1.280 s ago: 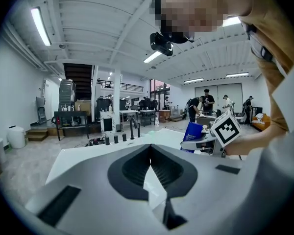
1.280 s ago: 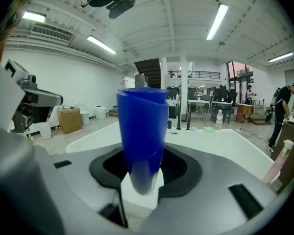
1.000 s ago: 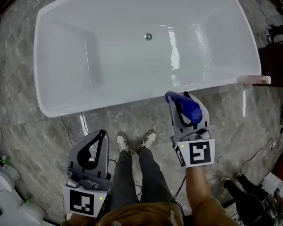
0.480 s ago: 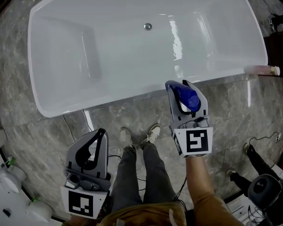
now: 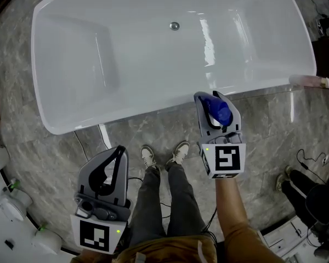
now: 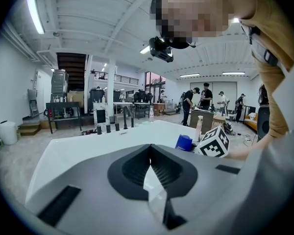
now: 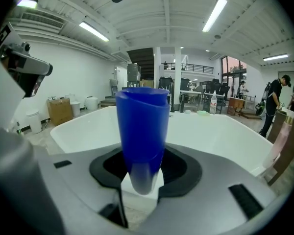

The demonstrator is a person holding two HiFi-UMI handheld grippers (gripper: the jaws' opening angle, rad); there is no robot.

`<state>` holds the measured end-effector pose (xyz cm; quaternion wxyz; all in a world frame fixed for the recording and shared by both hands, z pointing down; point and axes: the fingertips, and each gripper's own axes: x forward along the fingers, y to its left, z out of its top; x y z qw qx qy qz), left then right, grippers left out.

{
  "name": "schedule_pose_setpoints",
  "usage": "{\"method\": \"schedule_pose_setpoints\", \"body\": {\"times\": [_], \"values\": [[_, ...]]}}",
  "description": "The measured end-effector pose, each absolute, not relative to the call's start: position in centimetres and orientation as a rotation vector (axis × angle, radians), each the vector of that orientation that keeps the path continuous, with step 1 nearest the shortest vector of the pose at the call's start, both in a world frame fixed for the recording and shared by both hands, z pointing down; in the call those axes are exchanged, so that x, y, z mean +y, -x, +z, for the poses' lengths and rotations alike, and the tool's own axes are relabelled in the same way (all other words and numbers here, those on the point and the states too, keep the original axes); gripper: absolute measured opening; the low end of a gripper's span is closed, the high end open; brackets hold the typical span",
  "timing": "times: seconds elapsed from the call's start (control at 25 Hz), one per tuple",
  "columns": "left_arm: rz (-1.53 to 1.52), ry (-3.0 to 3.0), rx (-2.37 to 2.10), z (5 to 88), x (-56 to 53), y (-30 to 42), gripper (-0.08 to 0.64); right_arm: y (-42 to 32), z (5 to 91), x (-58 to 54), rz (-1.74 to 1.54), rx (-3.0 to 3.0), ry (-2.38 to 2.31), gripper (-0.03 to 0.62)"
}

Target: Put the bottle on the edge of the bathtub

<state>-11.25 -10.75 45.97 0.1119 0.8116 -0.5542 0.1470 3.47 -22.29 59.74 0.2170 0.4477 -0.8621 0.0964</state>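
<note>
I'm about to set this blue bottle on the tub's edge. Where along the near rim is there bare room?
The bathtub's near rim is bare from its left corner to the blue bottle in the right tool. Only the right corner is busy: a pink bottle sits there.

1 tub [image 5: 44,92], 2 btls [image 5: 216,109] [image 5: 310,81]

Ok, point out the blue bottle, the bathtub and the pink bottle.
blue bottle [image 7: 142,126], right gripper view, middle of its body.
bathtub [image 5: 131,53], head view, bare inside floor.
pink bottle [image 5: 306,81], head view, its body.
</note>
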Motion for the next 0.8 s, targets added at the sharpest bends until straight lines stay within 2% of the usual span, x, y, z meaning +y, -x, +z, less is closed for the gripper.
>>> {"method": "schedule_pose_setpoints", "body": {"times": [0.8], "values": [[0.443, -2.366, -1.613, 47.4, -11.3, 12.0, 0.006, -3.1, 62.6, -23.0, 0.301, -2.354, -1.246, 0.161]]}}
